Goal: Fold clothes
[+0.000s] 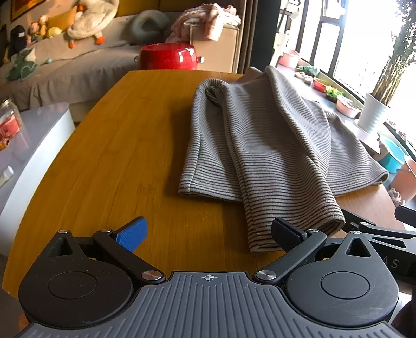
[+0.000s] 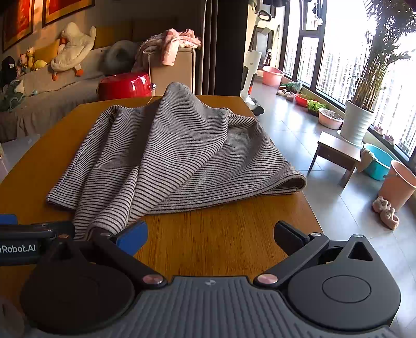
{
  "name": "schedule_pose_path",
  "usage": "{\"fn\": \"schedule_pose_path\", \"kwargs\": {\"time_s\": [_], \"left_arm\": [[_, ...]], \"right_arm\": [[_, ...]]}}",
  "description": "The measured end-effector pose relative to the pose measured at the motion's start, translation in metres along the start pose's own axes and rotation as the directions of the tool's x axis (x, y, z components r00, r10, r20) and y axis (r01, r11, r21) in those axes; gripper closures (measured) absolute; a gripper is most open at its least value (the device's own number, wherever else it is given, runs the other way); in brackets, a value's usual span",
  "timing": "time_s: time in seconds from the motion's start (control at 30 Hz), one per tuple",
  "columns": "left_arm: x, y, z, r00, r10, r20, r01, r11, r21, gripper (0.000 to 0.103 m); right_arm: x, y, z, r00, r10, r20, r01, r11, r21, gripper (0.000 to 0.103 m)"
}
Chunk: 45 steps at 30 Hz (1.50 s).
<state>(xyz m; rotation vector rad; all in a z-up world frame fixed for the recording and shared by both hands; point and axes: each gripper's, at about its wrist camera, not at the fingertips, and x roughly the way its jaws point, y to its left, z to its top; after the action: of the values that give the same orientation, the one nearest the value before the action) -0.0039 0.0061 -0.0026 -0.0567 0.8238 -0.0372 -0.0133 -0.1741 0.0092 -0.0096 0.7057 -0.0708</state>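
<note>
A grey garment with thin dark stripes (image 1: 262, 145) lies partly folded and bunched on the wooden table (image 1: 117, 145); it also shows in the right wrist view (image 2: 171, 156). My left gripper (image 1: 208, 234) is open and empty, with the garment's near corner just beyond its right finger. My right gripper (image 2: 210, 238) is open and empty over bare wood, with the garment's near corner at its left blue pad (image 2: 134, 236). Part of the right gripper (image 1: 377, 231) shows at the right edge of the left wrist view.
A red pot (image 1: 167, 56) stands past the table's far edge, before a sofa with plush toys (image 1: 85, 20). A white cabinet (image 1: 33, 145) is left of the table. On the floor to the right are a small stool (image 2: 335, 153), basins and a potted plant (image 2: 358, 122).
</note>
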Motion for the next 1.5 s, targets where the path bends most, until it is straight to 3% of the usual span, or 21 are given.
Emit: {"fn": "schedule_pose_path", "kwargs": {"time_s": [1.5], "left_arm": [[-0.0009, -0.0047, -0.0015, 1.0, 0.012, 0.01, -0.012, 1.0, 0.021, 0.0]], "right_arm": [[0.0006, -0.0007, -0.0042, 1.0, 0.0, -0.006, 0.0, 1.0, -0.005, 0.0]]}}
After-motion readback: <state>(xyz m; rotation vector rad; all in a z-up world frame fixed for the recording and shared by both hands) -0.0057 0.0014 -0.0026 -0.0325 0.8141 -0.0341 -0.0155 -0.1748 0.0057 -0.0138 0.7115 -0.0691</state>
